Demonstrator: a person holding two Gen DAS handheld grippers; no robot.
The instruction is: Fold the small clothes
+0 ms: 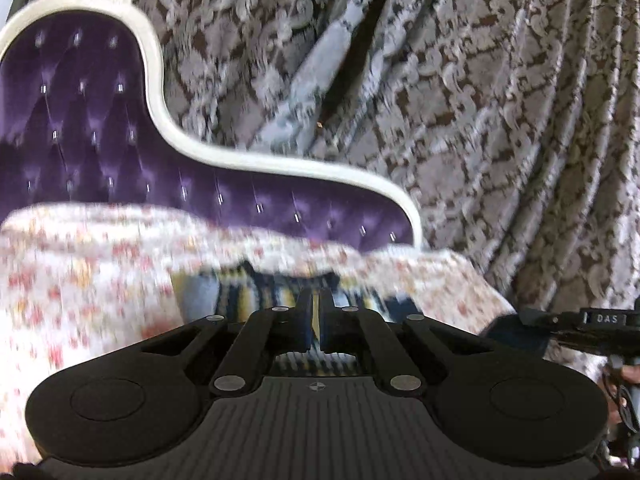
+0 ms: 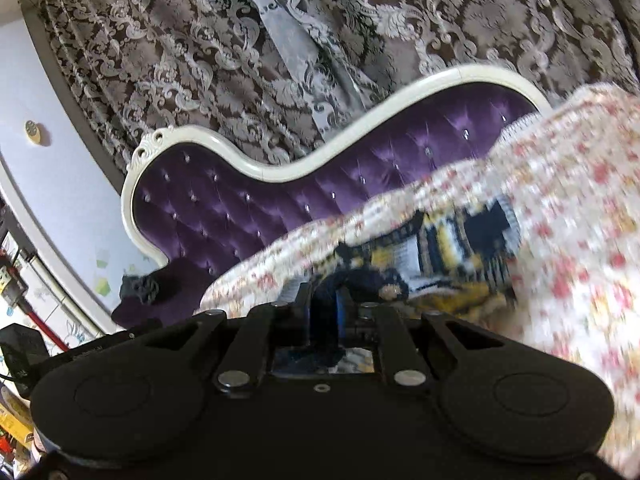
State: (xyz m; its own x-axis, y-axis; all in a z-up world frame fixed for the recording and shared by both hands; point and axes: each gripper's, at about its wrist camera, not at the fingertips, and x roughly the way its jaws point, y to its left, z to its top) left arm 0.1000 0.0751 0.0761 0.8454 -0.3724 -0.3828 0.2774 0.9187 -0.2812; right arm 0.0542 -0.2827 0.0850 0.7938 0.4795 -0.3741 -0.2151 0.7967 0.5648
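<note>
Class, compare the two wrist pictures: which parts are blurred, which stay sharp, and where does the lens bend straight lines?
Left wrist view: floral cover and striped garment smeared by motion; left gripper sharp; sofa slightly soft. Right wrist view: cover and garment streaked at right; right gripper, sofa and curtain crisp; wall edge at left bows from fisheye.

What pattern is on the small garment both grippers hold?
Striped garment: navy, yellow and pale bands, clearest in the right wrist view, though blurred.

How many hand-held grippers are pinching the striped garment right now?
2. The left hand-held gripper pinches the striped garment on the floral bedspread; the right hand-held gripper grips its dark blue edge.
</note>
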